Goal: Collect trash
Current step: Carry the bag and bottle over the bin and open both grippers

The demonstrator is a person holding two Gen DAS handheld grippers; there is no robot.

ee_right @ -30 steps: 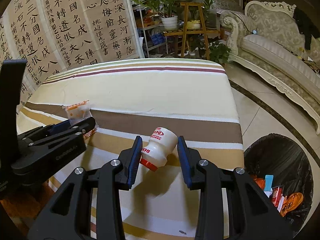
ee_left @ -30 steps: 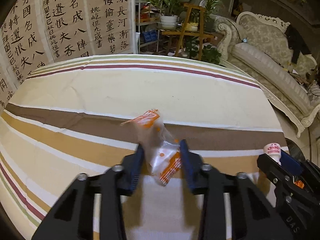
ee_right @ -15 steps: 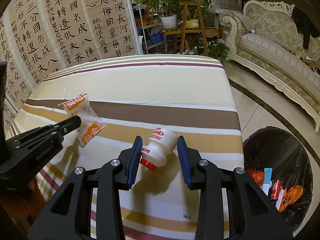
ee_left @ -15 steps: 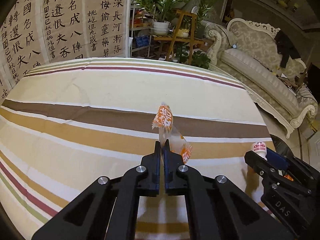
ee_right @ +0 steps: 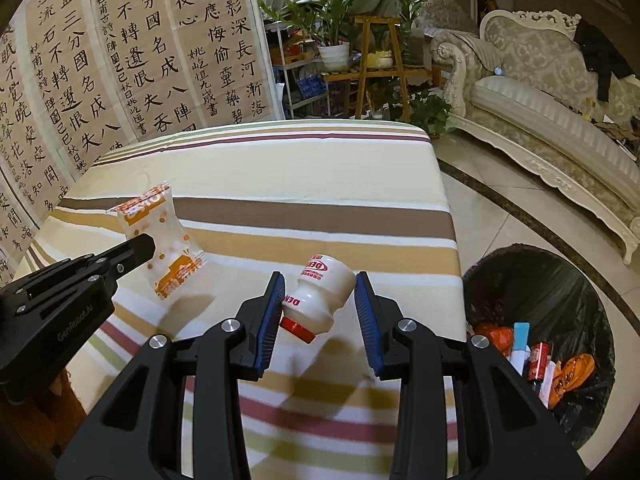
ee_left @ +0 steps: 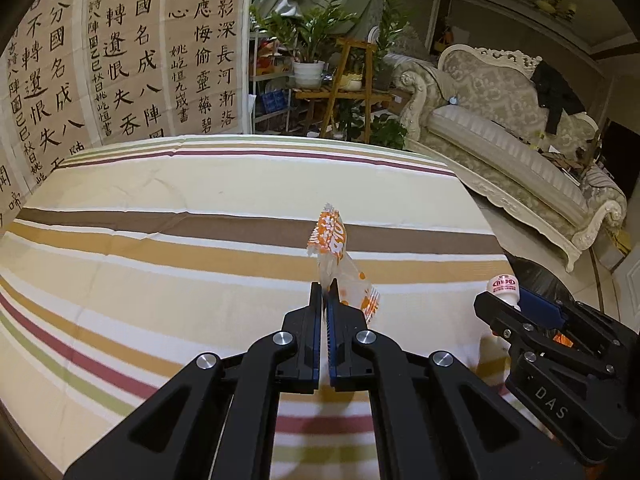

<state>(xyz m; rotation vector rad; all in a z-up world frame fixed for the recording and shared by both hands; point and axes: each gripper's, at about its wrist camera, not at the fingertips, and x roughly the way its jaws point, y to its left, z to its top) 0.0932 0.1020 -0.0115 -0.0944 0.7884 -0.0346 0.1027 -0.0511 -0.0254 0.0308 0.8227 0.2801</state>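
My left gripper [ee_left: 325, 287] is shut on a clear orange-and-white snack wrapper [ee_left: 334, 252] and holds it above the striped tablecloth [ee_left: 160, 264]. The wrapper also shows in the right wrist view [ee_right: 160, 232], pinched by the left gripper [ee_right: 146, 246]. My right gripper [ee_right: 320, 286] is shut on a small white drink bottle [ee_right: 320, 292] with a red cap, tilted cap-down, held above the table's right part. The bottle's end shows in the left wrist view [ee_left: 503, 283]. A black-lined trash bin [ee_right: 536, 280] with several pieces of trash stands on the floor right of the table.
A calligraphy screen [ee_left: 120, 52] stands behind the table on the left. Potted plants on a wooden stand [ee_left: 344, 64] are at the back. An ornate sofa [ee_left: 500, 128] runs along the right. Tiled floor [ee_right: 500, 200] lies between table and sofa.
My left gripper closed on the wrapper and lifted it off the table. The right gripper kept hold of the bottle and rose slightly, with more of the bin now in view.
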